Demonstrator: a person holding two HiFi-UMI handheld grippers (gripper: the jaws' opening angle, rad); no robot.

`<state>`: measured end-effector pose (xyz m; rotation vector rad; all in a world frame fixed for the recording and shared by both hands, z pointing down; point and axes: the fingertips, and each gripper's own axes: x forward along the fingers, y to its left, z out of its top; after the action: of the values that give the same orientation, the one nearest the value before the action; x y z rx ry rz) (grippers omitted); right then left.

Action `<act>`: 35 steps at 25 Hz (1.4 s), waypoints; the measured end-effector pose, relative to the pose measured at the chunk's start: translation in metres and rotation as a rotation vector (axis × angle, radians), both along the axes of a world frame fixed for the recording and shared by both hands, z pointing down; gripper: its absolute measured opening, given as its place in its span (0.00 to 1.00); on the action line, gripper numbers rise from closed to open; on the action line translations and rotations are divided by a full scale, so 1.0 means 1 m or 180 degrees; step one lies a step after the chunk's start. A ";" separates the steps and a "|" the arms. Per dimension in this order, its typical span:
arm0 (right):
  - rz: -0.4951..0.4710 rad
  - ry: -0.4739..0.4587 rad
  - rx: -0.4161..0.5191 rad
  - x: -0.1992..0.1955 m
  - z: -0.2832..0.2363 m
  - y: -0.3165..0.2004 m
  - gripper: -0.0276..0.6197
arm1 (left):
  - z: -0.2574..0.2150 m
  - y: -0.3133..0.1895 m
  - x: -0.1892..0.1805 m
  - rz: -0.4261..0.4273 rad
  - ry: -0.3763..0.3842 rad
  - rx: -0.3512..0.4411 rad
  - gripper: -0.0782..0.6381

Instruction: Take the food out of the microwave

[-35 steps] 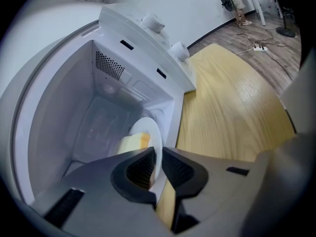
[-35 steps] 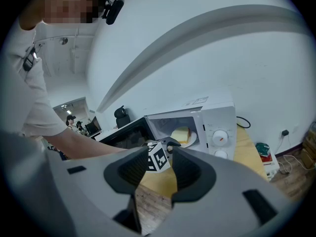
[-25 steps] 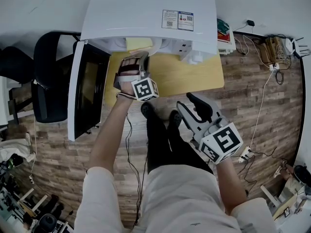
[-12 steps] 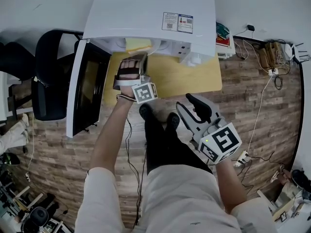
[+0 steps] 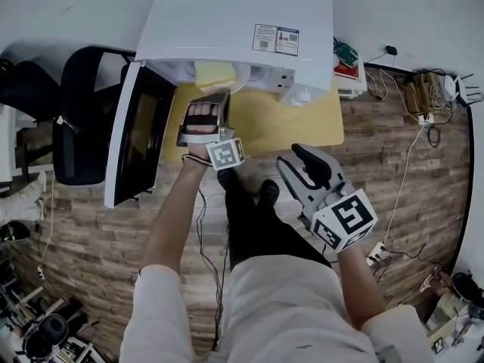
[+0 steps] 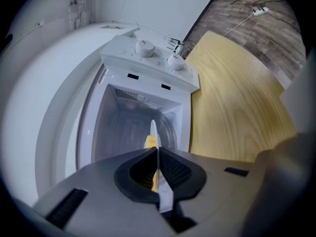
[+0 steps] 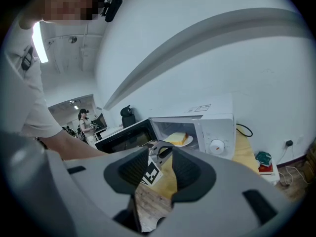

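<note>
White plate (image 6: 153, 131) rim is clamped edge-on between the fingers of the left gripper (image 5: 215, 97), with the yellow food (image 6: 149, 142) just beyond the fingertips, inside the open microwave (image 5: 234, 21). Since a second ago that gripper's marker cube (image 5: 225, 154) has tipped in the head view, which I judge to be the wrist lifting the plate clear to begin withdrawal. Fingers of the right gripper (image 5: 293, 159) stand apart on nothing, well short of the food.
</note>
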<state>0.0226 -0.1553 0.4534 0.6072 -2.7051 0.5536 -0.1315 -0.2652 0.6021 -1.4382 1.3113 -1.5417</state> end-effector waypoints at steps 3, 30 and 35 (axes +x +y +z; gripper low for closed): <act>-0.0044 -0.0009 0.0032 0.001 -0.004 0.002 0.25 | -0.007 0.011 0.007 0.0038 -0.0006 0.0041 0.13; -0.0190 -0.0209 0.0324 -0.016 -0.061 0.036 0.25 | -0.118 0.159 0.046 0.0331 -0.0145 0.0262 0.13; -0.0060 -0.0206 0.0429 -0.026 -0.078 0.043 0.25 | -0.153 0.174 0.040 0.0429 -0.0118 0.0342 0.13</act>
<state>-0.0035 -0.1125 0.3752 0.6072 -2.8235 0.3950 -0.0919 -0.0913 0.4490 -1.3947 1.2304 -1.3832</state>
